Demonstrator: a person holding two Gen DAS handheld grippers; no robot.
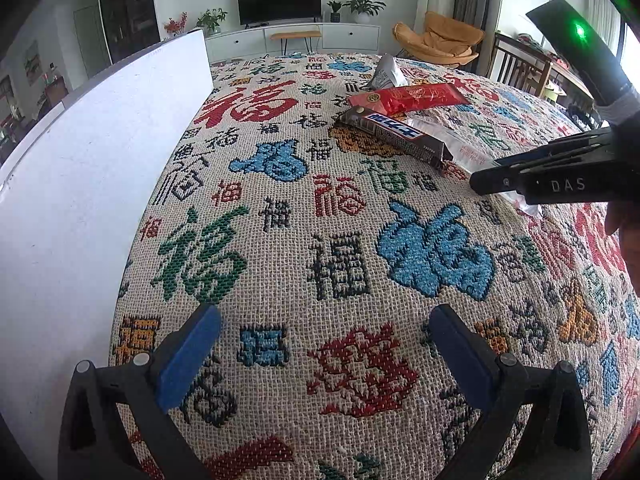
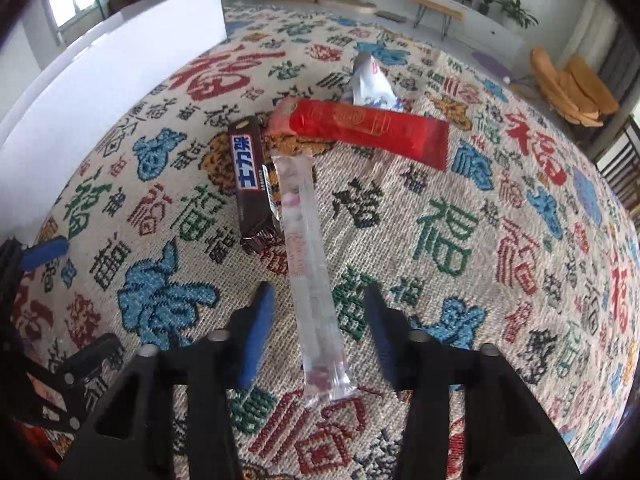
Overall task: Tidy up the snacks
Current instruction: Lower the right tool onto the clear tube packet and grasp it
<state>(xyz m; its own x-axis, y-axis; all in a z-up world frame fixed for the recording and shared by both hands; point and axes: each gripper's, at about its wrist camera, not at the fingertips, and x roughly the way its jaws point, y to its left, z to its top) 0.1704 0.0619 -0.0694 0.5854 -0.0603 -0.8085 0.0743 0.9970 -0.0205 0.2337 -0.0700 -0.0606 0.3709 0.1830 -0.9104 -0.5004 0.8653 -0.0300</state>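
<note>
You have four snacks lying on the patterned cloth: a brown chocolate bar [image 2: 251,184] touching a clear stick pack [image 2: 310,276], a red packet [image 2: 360,130] across their far ends, and a crumpled silver wrapper [image 2: 370,82] beyond.

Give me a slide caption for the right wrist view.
Right claw open astride a clear snack stick on a patterned cloth.

The right gripper [image 2: 316,312] straddles a long clear plastic snack sachet [image 2: 310,264] without its blue pads touching it; a dark brown chocolate bar [image 2: 250,188] lies just left, a red foil packet [image 2: 368,128] beyond, on the patterned woven desk cloth [image 2: 460,240]
</note>
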